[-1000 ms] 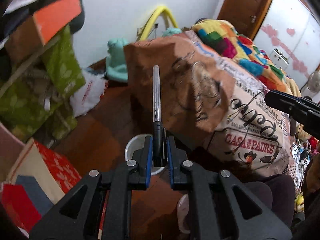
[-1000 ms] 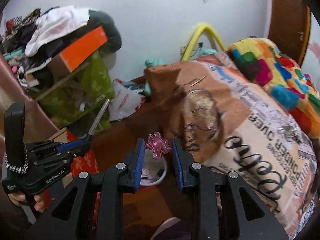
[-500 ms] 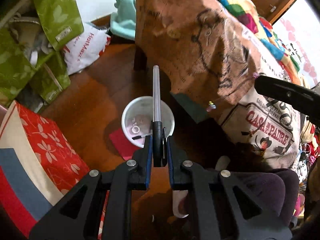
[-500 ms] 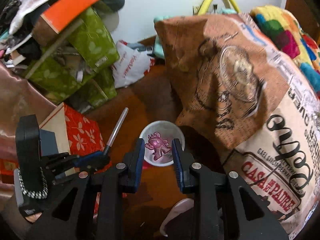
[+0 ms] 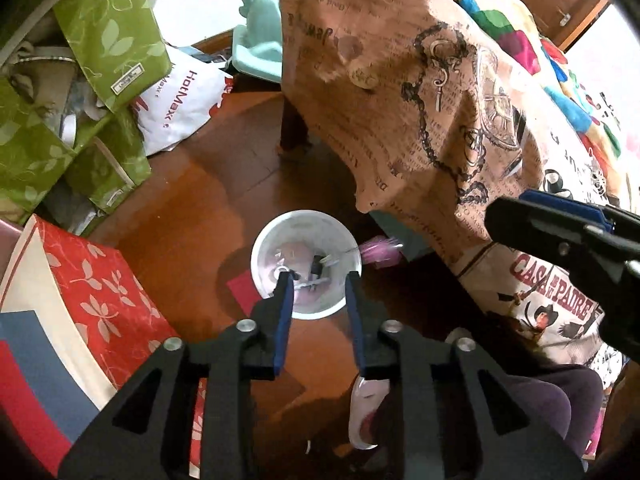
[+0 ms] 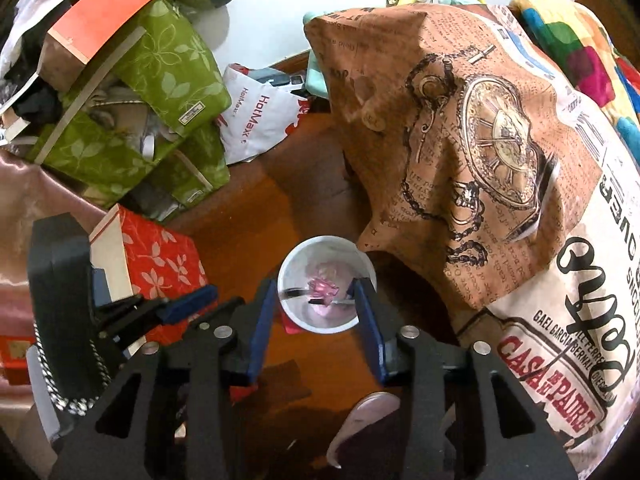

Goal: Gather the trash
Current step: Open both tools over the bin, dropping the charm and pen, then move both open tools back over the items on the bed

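A white cup [image 5: 306, 214] [image 6: 324, 239] stands on the wooden floor, right below both grippers. My left gripper [image 5: 318, 280] points down over it with its jaws opening and nothing between them. The grey pen [image 5: 316, 276] [image 6: 320, 301] lies blurred inside the cup. My right gripper [image 6: 316, 292] also hangs over the cup with its jaws opening. The small pink trinket [image 6: 326, 288] is loose between its fingers, clear of both pads. In the left wrist view the pink trinket [image 5: 380, 250] is a blur by the cup's right rim, and the right gripper [image 5: 560, 240] shows at the right edge.
A table draped in brown printed cloth [image 5: 400, 100] [image 6: 460, 120] rises just right of the cup. Green leaf-print bags [image 5: 100, 40] and a white plastic bag [image 6: 260, 120] pile up at the left. A red floral box [image 5: 100, 300] sits close by, and a pale slipper [image 5: 366, 412] lies below.
Both grippers came down over the cup and their jaws spread. The pen left the left gripper and dropped into the cup. The pink trinket came free of the right gripper.
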{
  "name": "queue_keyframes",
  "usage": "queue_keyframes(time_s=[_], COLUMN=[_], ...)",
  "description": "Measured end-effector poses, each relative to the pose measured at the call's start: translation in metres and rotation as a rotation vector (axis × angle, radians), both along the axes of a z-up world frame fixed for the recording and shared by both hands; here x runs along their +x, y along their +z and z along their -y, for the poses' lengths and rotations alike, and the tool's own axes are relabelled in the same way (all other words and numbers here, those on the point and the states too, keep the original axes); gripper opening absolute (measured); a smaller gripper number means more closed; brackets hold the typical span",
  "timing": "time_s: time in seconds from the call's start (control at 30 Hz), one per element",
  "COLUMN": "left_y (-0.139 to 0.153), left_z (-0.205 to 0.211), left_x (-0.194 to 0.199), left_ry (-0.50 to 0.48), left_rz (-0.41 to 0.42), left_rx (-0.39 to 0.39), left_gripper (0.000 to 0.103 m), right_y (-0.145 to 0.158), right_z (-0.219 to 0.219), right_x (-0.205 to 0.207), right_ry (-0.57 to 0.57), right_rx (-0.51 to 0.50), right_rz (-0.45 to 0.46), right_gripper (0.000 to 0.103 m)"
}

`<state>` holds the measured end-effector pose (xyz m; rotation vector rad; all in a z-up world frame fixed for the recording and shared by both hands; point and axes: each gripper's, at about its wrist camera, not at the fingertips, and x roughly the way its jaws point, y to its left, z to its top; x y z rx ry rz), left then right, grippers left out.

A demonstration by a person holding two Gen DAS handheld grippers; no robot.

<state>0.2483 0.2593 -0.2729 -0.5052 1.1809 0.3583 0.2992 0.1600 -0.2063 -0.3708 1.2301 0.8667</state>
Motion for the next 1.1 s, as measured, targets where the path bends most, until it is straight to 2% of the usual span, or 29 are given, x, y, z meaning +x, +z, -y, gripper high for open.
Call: queue_keyframes(time_s=[0.27,0.5,0.67,0.93,1.1], left_y=[0.022,0.071,0.116,0.167,0.191], left_z=[0.007,0.026,0.054,0.105,0.142], left_x=[-0.014,-0.022,-0.02,-0.007,0.01], left_ry=[-0.008,-0.026,-0.064,-0.122,-0.179], left_rz=[0.021,0.101,0.179,0.293,0.346], left_rx=[0.036,0.092,0.158,0.175,0.172], left_gripper=[0.026,0.026,0.026,0.026,0.026], right_y=[0.011,0.048,0.08,0.128,0.146], right_z=[0.017,0.047,0.078,0.141,0.181], right_x=[-0.006,-0.012,-0.012,-0.01,-0.006], right_ry=[0.025,0.014,-0.016,-0.099,-0.138], right_rx=[0.002,0.069,0.136,0.226,0.253], right_rz=[0.044,0.111,0.168,0.276,0.331], right_gripper=[0.037,0.037,0.037,0.037,0.037])
